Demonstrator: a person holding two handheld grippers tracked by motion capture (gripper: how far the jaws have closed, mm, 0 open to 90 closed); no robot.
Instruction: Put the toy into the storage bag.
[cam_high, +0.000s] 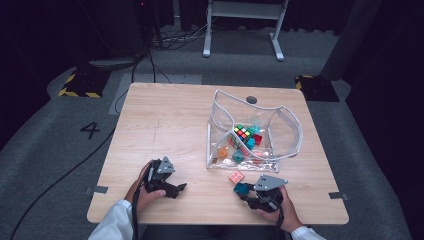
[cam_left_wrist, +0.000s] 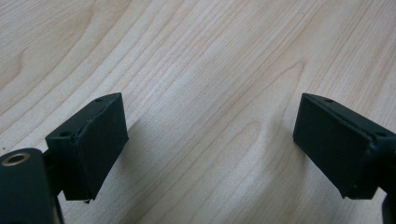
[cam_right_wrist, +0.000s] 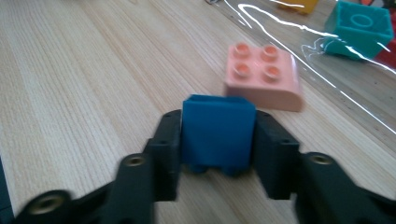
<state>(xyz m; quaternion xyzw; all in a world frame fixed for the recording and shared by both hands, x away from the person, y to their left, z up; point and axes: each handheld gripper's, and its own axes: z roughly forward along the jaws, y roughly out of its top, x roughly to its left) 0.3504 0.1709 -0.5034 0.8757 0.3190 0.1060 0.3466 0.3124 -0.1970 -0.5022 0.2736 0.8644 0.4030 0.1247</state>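
My right gripper (cam_right_wrist: 218, 135) is shut on a blue toy brick (cam_right_wrist: 218, 133), held just above the wooden table (cam_high: 165, 125) near its front right; in the high view the blue brick (cam_high: 242, 189) shows at the tip of the right gripper (cam_high: 246, 190). A pink four-stud brick (cam_right_wrist: 262, 78) lies on the table just beyond it, and the same pink brick (cam_high: 236, 176) sits in front of a clear plastic pouch (cam_high: 287, 135). My left gripper (cam_left_wrist: 210, 140) is open over bare wood, at the front left as the left gripper (cam_high: 180, 188) in the high view.
The pouch holds a colourful puzzle cube (cam_high: 243, 132), a teal brick (cam_right_wrist: 360, 27), an orange brick (cam_high: 222, 152) and other small toys. A round hole (cam_high: 251, 100) sits near the table's far edge. A hazard-striped base (cam_high: 82, 85) and cables lie on the floor.
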